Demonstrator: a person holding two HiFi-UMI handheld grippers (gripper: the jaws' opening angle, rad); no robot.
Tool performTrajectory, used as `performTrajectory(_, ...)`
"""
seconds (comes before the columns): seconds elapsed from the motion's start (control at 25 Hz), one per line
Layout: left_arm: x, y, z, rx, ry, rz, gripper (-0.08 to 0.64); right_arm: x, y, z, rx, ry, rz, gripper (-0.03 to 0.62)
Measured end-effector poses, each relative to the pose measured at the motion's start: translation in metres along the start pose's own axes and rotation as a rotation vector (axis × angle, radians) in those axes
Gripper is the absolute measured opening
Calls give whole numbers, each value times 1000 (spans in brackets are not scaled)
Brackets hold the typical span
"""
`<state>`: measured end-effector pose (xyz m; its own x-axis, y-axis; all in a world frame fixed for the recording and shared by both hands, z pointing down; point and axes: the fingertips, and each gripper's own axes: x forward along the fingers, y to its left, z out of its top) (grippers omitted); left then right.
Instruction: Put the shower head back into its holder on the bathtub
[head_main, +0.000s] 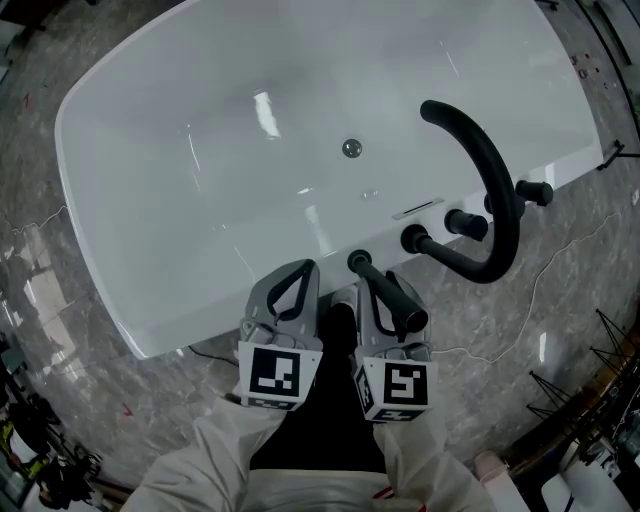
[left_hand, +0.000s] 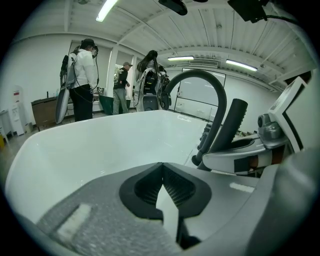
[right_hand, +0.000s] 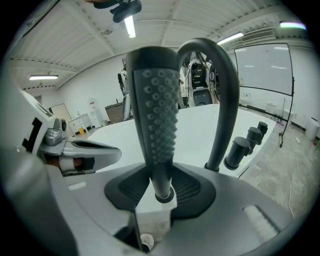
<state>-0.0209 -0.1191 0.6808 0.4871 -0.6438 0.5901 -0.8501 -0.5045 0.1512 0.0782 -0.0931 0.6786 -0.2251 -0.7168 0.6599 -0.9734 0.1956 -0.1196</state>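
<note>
1. One step is in hand: the right gripper grasps the shower head by its slim handle. The jaws are clenched on the handle and the nozzle face stands upright above them.
2. The lower end of the handle stands at the black holder on the near rim of the bathtub. Whether it is fully seated cannot be told.
3. The left gripper hangs idle just beside the right one, its jaws closed together with nothing between them.
4. Judged progress: late. Left to do: confirm that the handle is down in the holder, then release the right jaws and draw clear.
5. Surface: the bathtub is glossy white, with a drain in its bottom. A black arched spout and black knobs stand on the same rim, near the holder.
6. Room: the floor is grey and marbled, with thin cables lying on it. The walls are white, with strip lights overhead. Several people stand well beyond the tub.
</note>
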Motion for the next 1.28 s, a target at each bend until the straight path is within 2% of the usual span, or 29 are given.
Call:
performTrajectory(0.24,7,-1,1,-3,12,-9,2,5,1,3,-37,1,-1,138)
performTrajectory(0.76,16,-2,-5,-3,21,-18,2,13,1,-4,-33,21,-2,138)
performTrajectory(1.28,18,-1,-9,-11,37,-22,2,20,8,-9,-108,48,1,138)
